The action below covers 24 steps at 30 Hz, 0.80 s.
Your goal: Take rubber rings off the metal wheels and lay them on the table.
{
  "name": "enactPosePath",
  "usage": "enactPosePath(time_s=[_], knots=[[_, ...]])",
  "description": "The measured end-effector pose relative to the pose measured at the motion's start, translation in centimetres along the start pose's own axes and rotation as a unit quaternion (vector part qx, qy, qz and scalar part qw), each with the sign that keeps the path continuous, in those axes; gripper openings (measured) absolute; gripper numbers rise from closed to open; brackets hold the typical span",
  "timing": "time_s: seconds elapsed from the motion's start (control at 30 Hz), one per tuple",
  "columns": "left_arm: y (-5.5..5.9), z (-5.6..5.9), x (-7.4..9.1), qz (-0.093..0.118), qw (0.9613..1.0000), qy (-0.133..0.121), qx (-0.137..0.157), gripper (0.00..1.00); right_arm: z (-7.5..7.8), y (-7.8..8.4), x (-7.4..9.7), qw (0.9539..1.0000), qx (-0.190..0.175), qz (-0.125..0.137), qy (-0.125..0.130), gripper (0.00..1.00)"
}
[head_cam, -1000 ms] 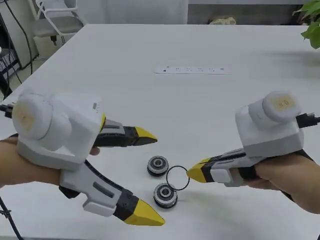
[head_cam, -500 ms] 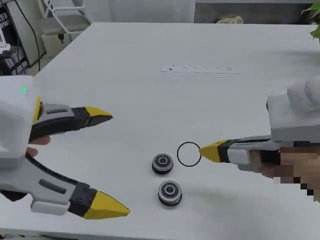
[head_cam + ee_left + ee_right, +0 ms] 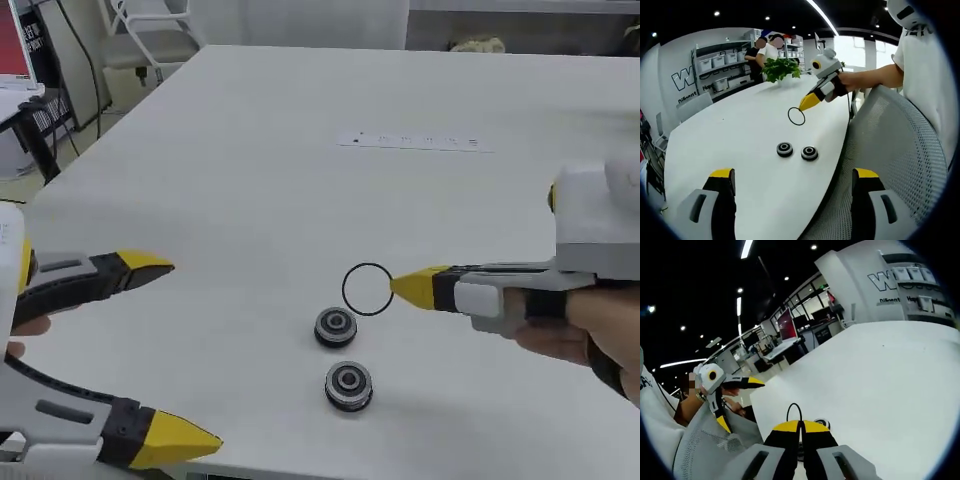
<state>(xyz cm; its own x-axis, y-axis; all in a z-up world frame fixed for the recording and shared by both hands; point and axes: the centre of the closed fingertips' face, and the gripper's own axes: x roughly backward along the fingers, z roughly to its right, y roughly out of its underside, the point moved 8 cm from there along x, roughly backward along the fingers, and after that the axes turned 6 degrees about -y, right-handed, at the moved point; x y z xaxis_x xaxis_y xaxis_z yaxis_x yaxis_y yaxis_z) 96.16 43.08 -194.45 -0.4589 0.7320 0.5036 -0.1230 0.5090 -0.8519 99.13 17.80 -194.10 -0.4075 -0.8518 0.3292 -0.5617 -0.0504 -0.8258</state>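
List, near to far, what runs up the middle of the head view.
nearer metal wheel → farther metal wheel → rubber ring, pinched by the right hand-held gripper → pale marked strip

The head camera looks forward and down across the white table [image 3: 250,150] from its near edge. The left gripper [image 3: 793,175] camera sits low at that edge and faces the right gripper [image 3: 805,105], whose own camera looks back the other way. All three views share the rubber ring [image 3: 343,289].
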Motion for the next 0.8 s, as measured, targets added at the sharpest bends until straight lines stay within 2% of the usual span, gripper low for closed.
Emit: enactPosePath(time_s=[0.2, 0.3, 0.4, 0.47, 0.57, 0.67, 0.8], knots=[[0.5, 0.6, -0.2, 0.001, 0.9999, 0.003, 0.011, 0.95, -1.0, 0.2, -1.2, 0.9997, 0.014, -0.011, -0.015, 0.0], [0.7, 0.6, -0.4, 0.002, 0.9997, 0.001, 0.024, 0.95, -1.7, 0.8, -2.5, 0.9985, 0.02, -0.032, -0.041, 0.0], [0.8, 0.5, -0.4, -0.001, 0.9996, -0.001, 0.027, 0.94, -1.9, 1.3, -3.6, 0.9969, 0.022, -0.056, -0.05, 0.0], [0.8, 0.4, -0.5, -0.004, 0.9997, -0.008, 0.024, 0.94, -2.0, 2.2, -5.0, 0.9937, 0.017, -0.09, -0.065, 0.0], [0.8, 0.7, -0.5, -0.005, 0.9997, 0.004, 0.025, 0.93, -2.0, 2.9, -6.1, 0.9885, 0.011, -0.119, -0.093, 0.0], [0.9, 0.7, -0.7, -0.017, 0.9998, 0.001, 0.014, 0.93, -1.9, 3.5, -7.6, 0.9853, 0.028, -0.139, -0.095, 0.0], [1.1, 0.8, -0.9, -0.031, 0.9994, -0.004, 0.014, 0.92, -1.5, 4.3, -9.0, 0.9819, 0.046, -0.162, -0.087, 0.0]])
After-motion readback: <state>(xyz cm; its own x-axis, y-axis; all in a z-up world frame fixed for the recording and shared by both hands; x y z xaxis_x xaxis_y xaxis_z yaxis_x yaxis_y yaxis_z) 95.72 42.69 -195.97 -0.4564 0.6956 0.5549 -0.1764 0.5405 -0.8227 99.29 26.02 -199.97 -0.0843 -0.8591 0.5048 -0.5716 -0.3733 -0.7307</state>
